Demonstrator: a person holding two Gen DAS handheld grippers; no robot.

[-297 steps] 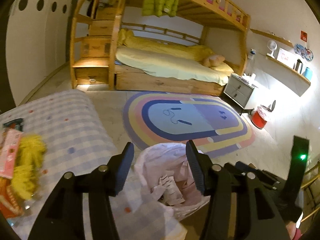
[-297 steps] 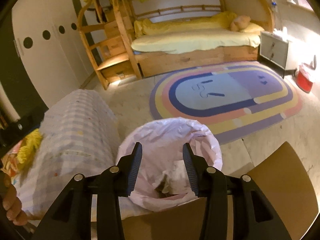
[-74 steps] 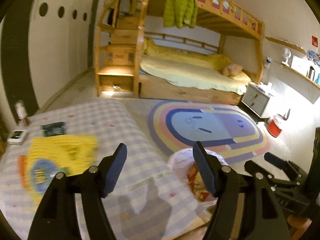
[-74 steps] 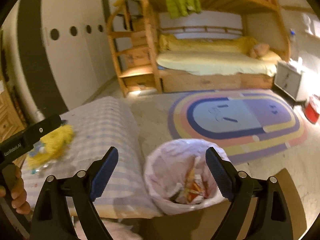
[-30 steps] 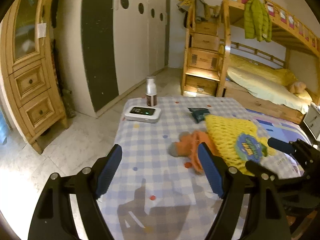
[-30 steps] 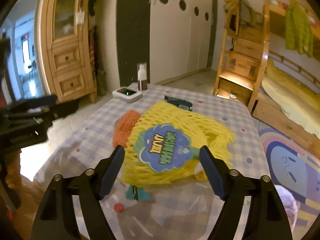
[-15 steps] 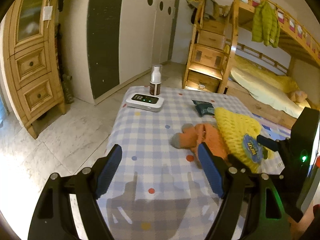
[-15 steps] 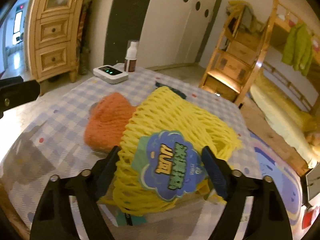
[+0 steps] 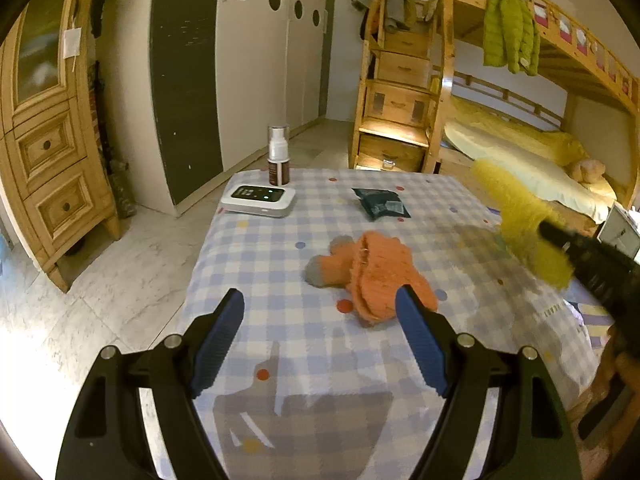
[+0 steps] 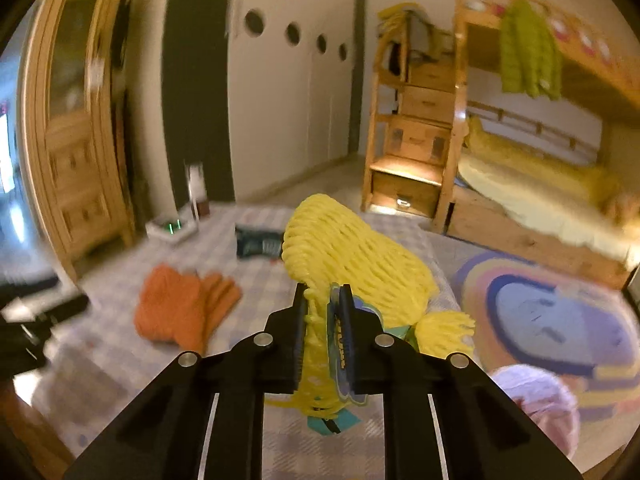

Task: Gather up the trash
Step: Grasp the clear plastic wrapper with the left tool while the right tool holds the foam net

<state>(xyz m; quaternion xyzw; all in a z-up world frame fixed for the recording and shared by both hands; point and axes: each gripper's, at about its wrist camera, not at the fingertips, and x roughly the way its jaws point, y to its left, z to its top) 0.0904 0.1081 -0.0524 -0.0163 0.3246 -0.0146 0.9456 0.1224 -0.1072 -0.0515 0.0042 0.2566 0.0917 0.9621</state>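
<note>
One yellow foam net [image 10: 352,256] is the trash in hand: the right gripper [image 10: 323,336] has just been closing its jaws, and they now pinch the net's bunched end together with its blue label, lifted clear of the tabletop [image 9: 460,248]. The label's writing is creased between the pads and cannot be read. In the left wrist view the same net [image 9: 516,216] shows only as a yellow blur at the right edge, with the black right gripper [image 9: 576,248] holding it.

Beneath and beside it on the checked cloth lie orange gloves [image 9: 376,276], a dark packet [image 9: 382,203] farther back, a white device [image 9: 259,199] with green lights, and a spray bottle [image 9: 278,155] just behind that. Print on the packet and bottle is too small to read.

The left gripper [image 9: 320,336] hovers over the near tabletop with jaws spread wide and nothing between them, the gloves just beyond its right finger.

Only the right wrist view shows the pink-lined bin [image 10: 536,404] at lower right beside the tabletop, and the rainbow rug [image 10: 560,312] on the floor. Both views take in the bunk bed [image 9: 532,152] with a green jacket [image 9: 508,32] hanging from its rail, and the wooden cabinet [image 9: 44,140] at left.
</note>
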